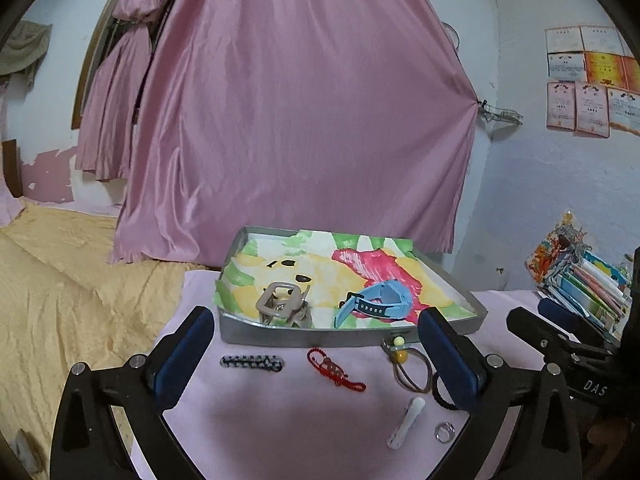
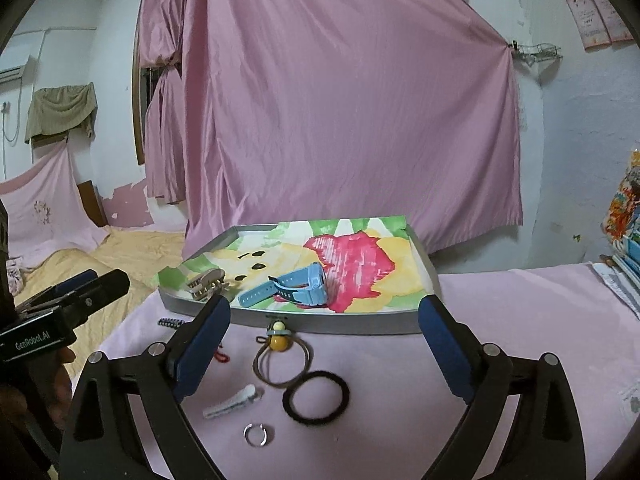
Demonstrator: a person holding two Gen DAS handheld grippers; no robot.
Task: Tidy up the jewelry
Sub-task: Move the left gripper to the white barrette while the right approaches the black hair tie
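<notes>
The left claw (image 1: pixel 320 354) has a matte black Y-shaped frame with two long fingers faced in dark blue pads (image 1: pixel 182 356). Round silver screws (image 1: pixel 138 361) sit at the joints, and triangular cut-outs lighten each black arm. The right claw (image 2: pixel 324 344) is built alike: black frame, blue pads (image 2: pixel 442 346), silver screws (image 2: pixel 157 348). White lettering marks the housings, "DAS" on one and "GenRobot.AI" on the other.

Grey metal tray (image 2: pixel 332 325) had a paper liner (image 2: pixel 372 268) splashed green, yellow, red-pink. Light-blue plastic watch (image 2: pixel 296 286), dark inner strap. Beige hair claw clip (image 1: pixel 280 304). Red beaded cord (image 1: pixel 334 372), black-and-white dotted clip (image 1: pixel 252 362), black elastic loop (image 2: pixel 316 397), silver ring (image 2: pixel 255 435). Counter cloth (image 2: pixel 500 320) was pale pink.
</notes>
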